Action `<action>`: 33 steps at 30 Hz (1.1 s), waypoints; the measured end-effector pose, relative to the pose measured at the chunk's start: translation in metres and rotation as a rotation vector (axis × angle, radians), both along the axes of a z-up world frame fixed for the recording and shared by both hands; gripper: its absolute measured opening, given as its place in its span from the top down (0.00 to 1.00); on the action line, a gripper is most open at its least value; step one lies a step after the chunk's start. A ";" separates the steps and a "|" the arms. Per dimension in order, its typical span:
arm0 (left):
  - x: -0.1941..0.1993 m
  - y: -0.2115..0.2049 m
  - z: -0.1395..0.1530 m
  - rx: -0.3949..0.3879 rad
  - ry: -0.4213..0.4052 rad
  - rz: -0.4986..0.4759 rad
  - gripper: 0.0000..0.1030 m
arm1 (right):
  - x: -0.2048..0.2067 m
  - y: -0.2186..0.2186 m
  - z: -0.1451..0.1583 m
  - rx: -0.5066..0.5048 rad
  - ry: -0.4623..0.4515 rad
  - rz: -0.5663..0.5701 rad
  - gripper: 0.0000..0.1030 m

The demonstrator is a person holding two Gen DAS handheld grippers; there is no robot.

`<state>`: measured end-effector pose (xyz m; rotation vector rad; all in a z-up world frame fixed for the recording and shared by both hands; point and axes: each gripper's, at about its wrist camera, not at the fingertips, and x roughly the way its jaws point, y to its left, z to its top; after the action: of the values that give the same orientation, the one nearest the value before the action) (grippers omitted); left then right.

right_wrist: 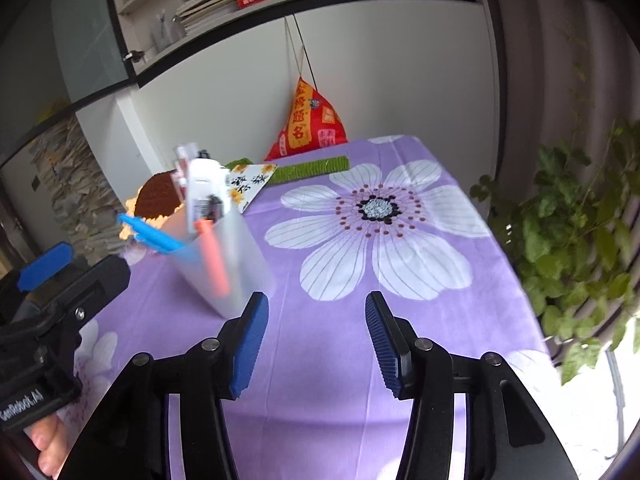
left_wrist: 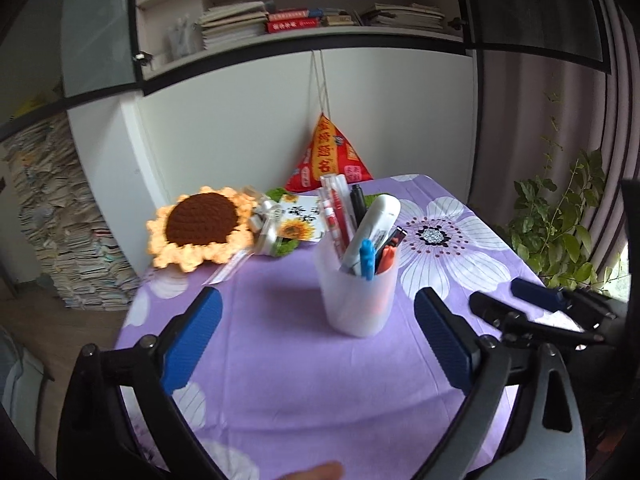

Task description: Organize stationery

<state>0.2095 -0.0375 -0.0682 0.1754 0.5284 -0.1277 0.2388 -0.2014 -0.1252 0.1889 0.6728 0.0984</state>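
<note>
Empty left tool (left_wrist: pixel 318 304) before pen cup (left_wrist: pixel 356 292)

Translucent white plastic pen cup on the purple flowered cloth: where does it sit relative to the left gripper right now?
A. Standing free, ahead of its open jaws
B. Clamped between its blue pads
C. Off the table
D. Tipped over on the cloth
A: the translucent white plastic pen cup stands upright, full of pens, beyond the left gripper, whose blue pads are spread wide and touch nothing.
</note>
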 end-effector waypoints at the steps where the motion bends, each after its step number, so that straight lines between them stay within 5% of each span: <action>1: -0.010 0.002 0.004 0.003 -0.009 0.006 0.04 | -0.011 0.005 0.010 -0.041 -0.009 -0.011 0.49; 6: -0.058 0.011 0.018 0.041 -0.056 0.083 0.01 | -0.058 0.022 0.049 -0.157 -0.031 -0.043 0.44; 13: -0.097 0.036 0.026 -0.036 -0.024 0.117 0.01 | -0.112 0.032 0.077 -0.117 -0.036 0.017 0.43; 33: -0.155 0.048 0.027 -0.052 -0.049 0.099 0.01 | -0.174 0.055 0.090 -0.173 -0.093 -0.009 0.43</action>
<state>0.0547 0.0100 -0.0415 0.1014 0.4837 -0.0406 0.0652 -0.1463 -0.0355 0.0203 0.5846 0.0399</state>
